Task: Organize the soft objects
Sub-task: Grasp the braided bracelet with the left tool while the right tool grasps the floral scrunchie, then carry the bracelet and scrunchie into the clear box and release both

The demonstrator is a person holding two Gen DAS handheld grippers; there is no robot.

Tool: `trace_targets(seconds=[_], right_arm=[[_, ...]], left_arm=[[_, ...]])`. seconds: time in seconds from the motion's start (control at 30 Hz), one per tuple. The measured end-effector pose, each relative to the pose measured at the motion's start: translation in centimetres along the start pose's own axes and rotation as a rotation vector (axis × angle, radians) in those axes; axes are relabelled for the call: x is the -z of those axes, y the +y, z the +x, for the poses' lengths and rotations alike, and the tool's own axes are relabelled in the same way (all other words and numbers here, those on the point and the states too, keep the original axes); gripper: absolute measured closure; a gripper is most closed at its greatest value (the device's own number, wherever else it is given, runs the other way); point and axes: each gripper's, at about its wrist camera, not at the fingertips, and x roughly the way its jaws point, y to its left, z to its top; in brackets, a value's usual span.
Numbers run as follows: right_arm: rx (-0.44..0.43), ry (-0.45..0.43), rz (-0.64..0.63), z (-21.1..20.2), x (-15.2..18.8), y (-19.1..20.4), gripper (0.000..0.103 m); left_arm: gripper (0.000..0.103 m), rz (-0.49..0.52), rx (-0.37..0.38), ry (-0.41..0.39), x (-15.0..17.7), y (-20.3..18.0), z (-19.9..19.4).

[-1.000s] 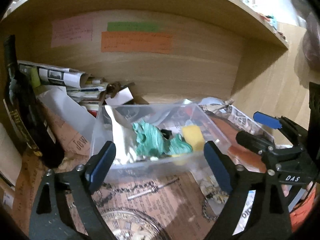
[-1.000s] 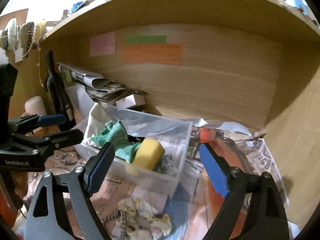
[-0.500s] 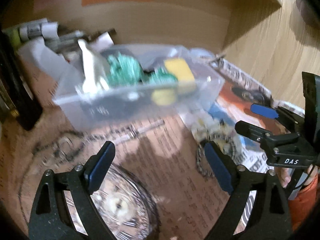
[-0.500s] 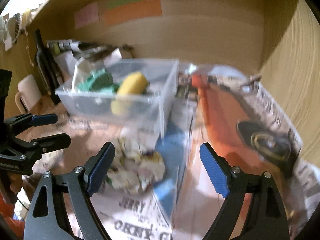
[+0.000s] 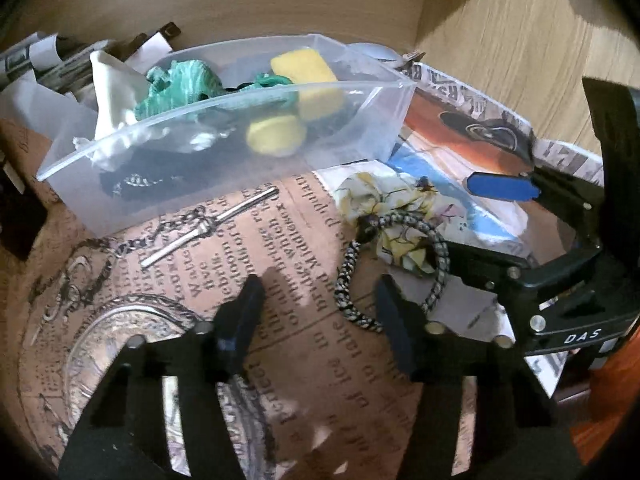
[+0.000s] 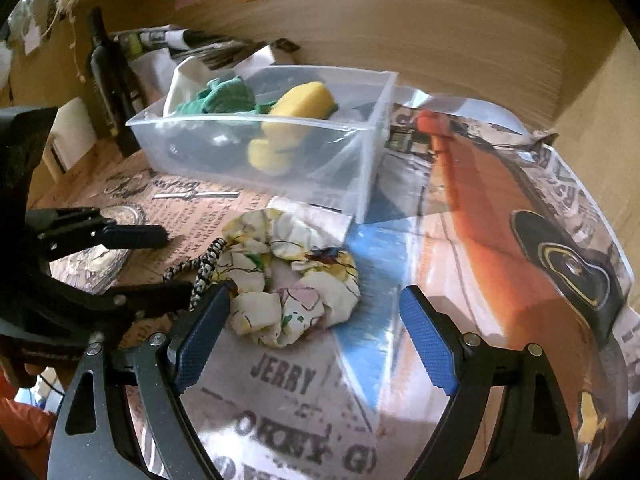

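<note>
On the paper-covered bench, beside the clear rectangular plastic bin, 2 soft things are seen lying loose: a crumpled floral fabric scrunchie and a black-and-white braided cord loop, which touches the scrunchie's edge. Inside the bin, a yellow sponge, a crumpled green cloth and a white cloth are already gathered, so the task is judged partly done; the 2 loose things are judged to be what is left.

The left gripper is held low over the cord loop with its jaws closing; a part of the loop lies between them, but no pinch is shown yet. The right gripper is held spread wide just in front of the scrunchie, with nothing pinched. A dark bottle is seen standing behind the bin.
</note>
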Motion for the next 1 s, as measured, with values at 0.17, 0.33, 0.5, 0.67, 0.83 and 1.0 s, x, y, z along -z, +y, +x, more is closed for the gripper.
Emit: trace_targets(seconds=[0.17, 0.33, 0.5, 0.67, 0.83, 1.0], right_arm=[[0.003, 0.041, -0.038, 1.3, 0.0, 0.7, 0.019], [0.003, 0.02, -0.026, 1.2, 0.0, 0.4, 0.039], [0.014, -0.003, -0.006, 1.0, 0.0, 0.1, 0.068], [0.027, -0.025, 0.019, 0.6, 0.0, -0.2, 0.088], [0.047, -0.092, 0.034, -1.2, -0.2, -0.4, 0.089], [0.052, -0.177, 0.037, -3.7, -1.4, -0.3, 0.089]], left_arm=[[0.058, -0.005, 0.012, -0.01, 0.5, 0.7, -0.5], [0.084, -0.012, 0.006, -0.014, 0.7, 1.0, -0.8], [0.095, -0.032, -0.004, -0.012, 1.0, 2.0, -1.4], [0.095, -0.06, -0.006, -0.028, 1.3, 2.7, -2.0], [0.096, -0.097, -0.01, -0.075, 0.9, 3.3, -3.2], [0.096, -0.114, -0.023, -0.15, -0.2, 4.1, -5.4]])
